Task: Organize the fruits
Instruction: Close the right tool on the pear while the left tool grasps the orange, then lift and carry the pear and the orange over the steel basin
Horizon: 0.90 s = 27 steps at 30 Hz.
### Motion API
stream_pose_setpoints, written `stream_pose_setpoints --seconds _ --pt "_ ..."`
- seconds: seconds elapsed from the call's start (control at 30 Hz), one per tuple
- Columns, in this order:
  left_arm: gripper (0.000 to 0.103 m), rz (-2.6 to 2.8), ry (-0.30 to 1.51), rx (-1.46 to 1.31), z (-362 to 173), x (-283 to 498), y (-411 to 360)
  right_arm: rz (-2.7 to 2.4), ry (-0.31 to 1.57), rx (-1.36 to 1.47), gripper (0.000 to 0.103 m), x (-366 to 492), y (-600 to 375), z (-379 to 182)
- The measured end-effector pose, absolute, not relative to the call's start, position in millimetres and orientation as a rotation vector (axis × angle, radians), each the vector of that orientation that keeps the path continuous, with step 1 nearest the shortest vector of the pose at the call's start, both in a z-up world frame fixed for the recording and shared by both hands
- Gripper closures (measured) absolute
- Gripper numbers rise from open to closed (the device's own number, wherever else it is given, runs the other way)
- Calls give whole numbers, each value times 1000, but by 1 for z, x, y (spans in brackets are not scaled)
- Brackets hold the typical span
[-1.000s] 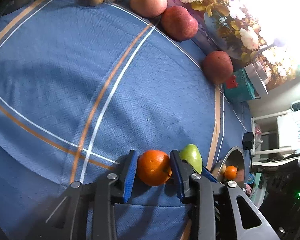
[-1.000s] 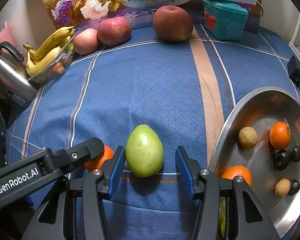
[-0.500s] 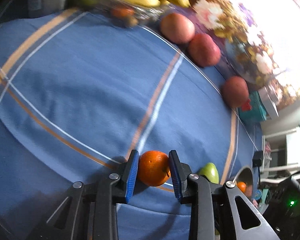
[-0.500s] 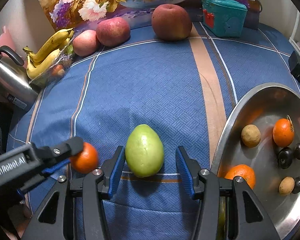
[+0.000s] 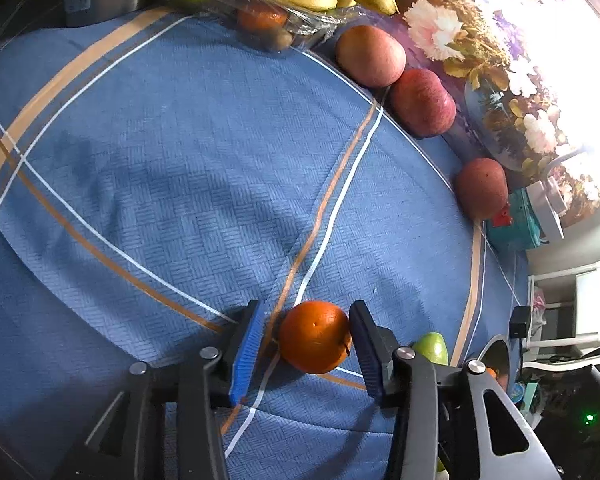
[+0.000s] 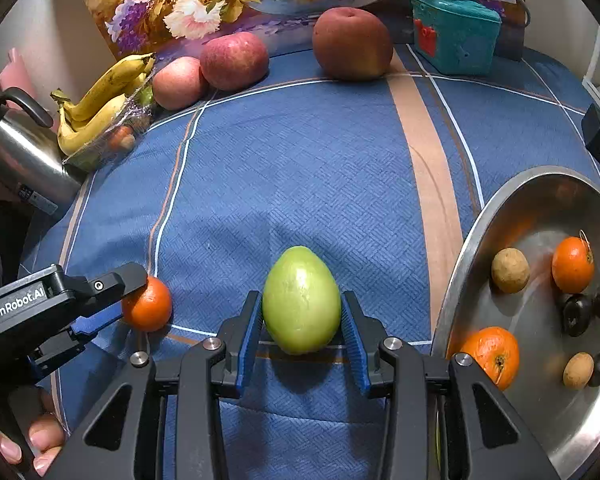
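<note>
My left gripper (image 5: 306, 340) is open around an orange (image 5: 314, 336) on the blue cloth; the right pad touches it, the left pad stands a little off. The orange (image 6: 147, 303) and left gripper also show in the right wrist view. My right gripper (image 6: 302, 320) is shut on a green egg-shaped fruit (image 6: 301, 300), both pads against its sides, resting on the cloth. The fruit's tip shows in the left wrist view (image 5: 432, 347). A steel tray (image 6: 466, 248) to the right holds oranges and several small fruits.
Three red apples (image 6: 234, 60) (image 6: 176, 82) (image 6: 352, 42) line the back by a floral picture. Bananas (image 6: 100, 104) on a wrapped fruit pack and a steel kettle (image 6: 18, 156) stand at the back left. A teal box (image 6: 454, 34) and a black adapter (image 6: 598, 136) are at right.
My left gripper, shut on the orange half a second ago, has opened, its left pad now off it. My right gripper has closed in on the green fruit, gaps gone.
</note>
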<state>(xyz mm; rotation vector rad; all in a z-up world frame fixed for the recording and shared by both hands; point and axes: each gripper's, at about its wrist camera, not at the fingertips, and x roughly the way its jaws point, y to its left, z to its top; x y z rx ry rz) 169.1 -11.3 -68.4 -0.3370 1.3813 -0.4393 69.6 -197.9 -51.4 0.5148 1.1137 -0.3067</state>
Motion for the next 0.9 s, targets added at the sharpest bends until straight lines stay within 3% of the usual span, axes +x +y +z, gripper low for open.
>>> stream_pose_setpoints --seconds 0.37,0.47,0.57,0.9 --pt "48 -446 1380 -304 -68 167 -18 -326 1115 488 63 64 -199 -47" --pt "50 -441 1383 -281 -69 166 -20 -326 1111 479 63 61 -197 -44" --pt "62 -447 1374 -276 -67 164 -21 -326 1108 484 62 58 -195 -41" --pt "63 -463 1339 -283 -49 155 -15 -325 1090 487 63 43 -190 -27"
